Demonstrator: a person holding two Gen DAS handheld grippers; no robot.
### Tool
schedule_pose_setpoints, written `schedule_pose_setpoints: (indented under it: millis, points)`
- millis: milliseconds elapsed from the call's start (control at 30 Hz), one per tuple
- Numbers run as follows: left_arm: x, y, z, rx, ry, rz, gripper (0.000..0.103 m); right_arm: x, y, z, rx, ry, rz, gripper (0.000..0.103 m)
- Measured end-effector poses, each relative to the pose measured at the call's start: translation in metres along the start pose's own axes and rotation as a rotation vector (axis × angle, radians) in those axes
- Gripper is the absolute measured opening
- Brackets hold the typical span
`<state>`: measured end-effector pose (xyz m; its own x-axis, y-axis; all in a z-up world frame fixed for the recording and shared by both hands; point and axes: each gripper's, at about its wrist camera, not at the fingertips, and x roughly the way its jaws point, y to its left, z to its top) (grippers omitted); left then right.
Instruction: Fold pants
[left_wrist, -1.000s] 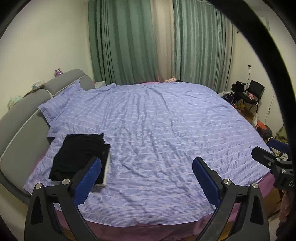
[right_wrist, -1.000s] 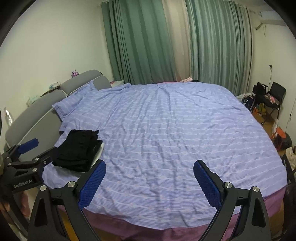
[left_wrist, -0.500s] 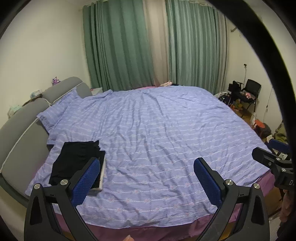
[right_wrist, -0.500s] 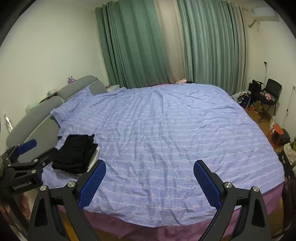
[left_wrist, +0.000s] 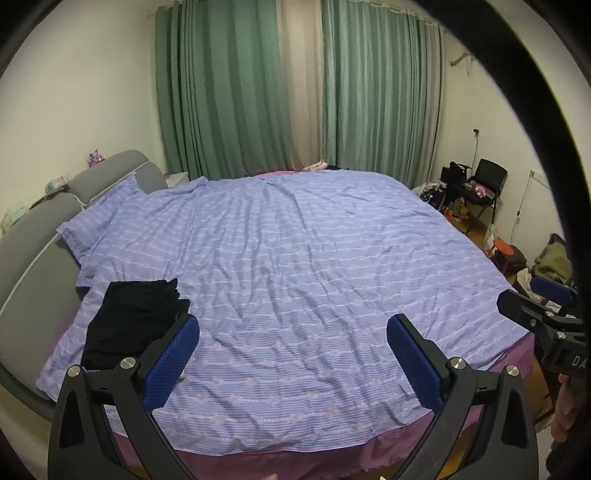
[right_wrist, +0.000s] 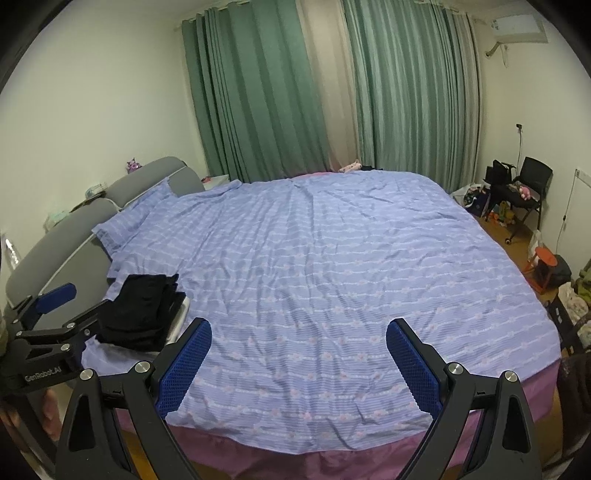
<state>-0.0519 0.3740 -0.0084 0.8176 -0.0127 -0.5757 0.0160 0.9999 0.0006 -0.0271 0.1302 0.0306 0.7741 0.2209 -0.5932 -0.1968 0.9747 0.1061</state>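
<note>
Folded black pants lie in a stack at the near left corner of the bed, on the lilac striped cover; they also show in the right wrist view. My left gripper is open and empty, held off the bed's near edge, with the pants just beyond its left finger. My right gripper is open and empty, further right along the same edge. The left gripper's fingers show at the left of the right wrist view, beside the pants.
A grey padded headboard runs along the left. Green curtains hang behind the bed. A black chair with clutter, a red stool and bags stand on the floor to the right.
Both grippers have drawn back and risen from the bed, so the bed and the pants look smaller and further off. Both stay open and empty.
</note>
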Motion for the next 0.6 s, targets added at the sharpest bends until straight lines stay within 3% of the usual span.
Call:
schedule_pose_setpoints:
  millis: [600]
  points:
    - [0.0025,-0.0094,0.0034,0.005,-0.008,-0.007,0.103,-0.0006,-0.0086,0.0024,-0.006,-0.006,-0.008,0.096]
